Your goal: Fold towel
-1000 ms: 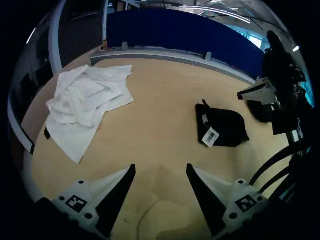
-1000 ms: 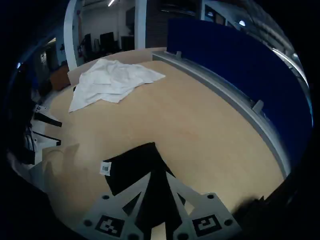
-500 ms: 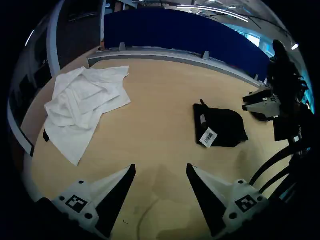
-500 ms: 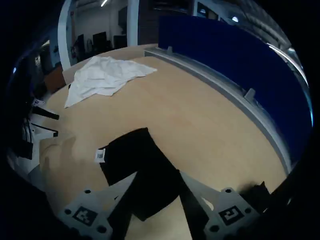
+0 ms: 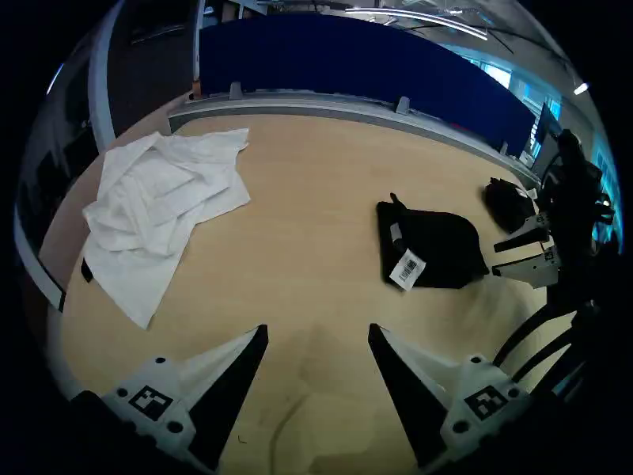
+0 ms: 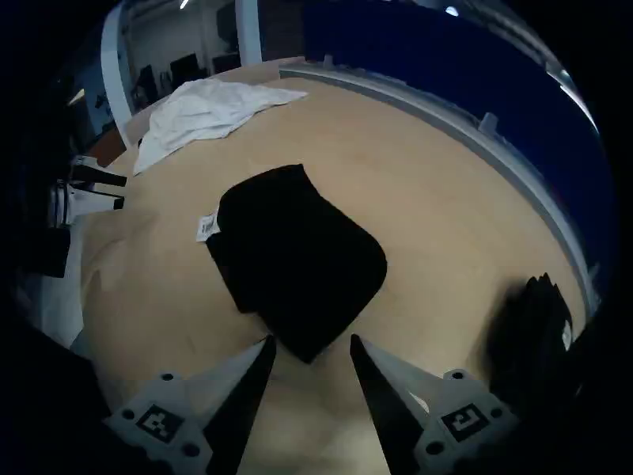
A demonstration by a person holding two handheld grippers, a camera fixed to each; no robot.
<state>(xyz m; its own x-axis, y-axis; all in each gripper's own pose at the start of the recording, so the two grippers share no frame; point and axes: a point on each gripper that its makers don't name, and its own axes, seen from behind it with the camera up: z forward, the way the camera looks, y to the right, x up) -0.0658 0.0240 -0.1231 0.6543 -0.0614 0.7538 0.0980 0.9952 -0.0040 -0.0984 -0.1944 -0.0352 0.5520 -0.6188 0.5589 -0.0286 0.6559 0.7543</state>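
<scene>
Left gripper [image 5: 316, 326]: fingers spread wide, nothing between them, held low over bare surface [image 5: 316, 182] at the near edge. Right gripper [image 6: 311, 338]: fingers also apart and empty, tips just short of the near edge of the black cloth [image 6: 293, 253], not touching it as far as the right gripper view shows. The black cloth lies flat on the surface in a compact, rounded packet with a white tag [image 5: 406, 268] sticking out at one side; judged to be already folded and set down. The white towel [image 5: 158, 206] lies well apart from it, at the far left of the surface in the left gripper view, crumpled in overlapping layers with one corner trailing toward the surface edge; no fold made in it yet, by the look of it. A small dark object [image 6: 530, 324] sits near the right edge. Estimate: one piece done, the white towel left; neither gripper is near it.
</scene>
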